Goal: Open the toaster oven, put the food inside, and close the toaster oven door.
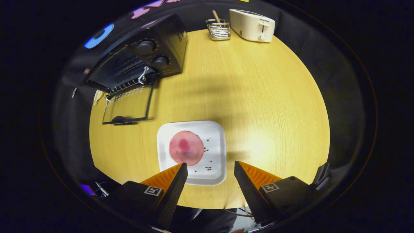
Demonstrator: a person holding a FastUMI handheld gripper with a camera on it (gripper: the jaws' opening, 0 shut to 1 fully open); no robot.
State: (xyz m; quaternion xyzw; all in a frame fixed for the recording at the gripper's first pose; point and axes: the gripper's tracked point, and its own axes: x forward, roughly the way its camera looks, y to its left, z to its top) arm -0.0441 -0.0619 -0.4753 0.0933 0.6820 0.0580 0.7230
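Observation:
A black toaster oven (147,58) stands at the far left of the round wooden table (258,97), its glass door (128,105) folded down flat onto the tabletop. A white square plate (213,142) lies just ahead of my fingers, carrying a round pink slice of food (186,148). My gripper (210,165) hovers above the plate's near edge, open, with nothing between its fingers. The left fingertip (181,170) overlaps the plate's near left part, just below the pink slice.
A white pop-up toaster (252,25) and a small wire rack (219,29) holding a wooden stick stand at the table's far edge. Black cloth surrounds the table. Cables lie below the near edge.

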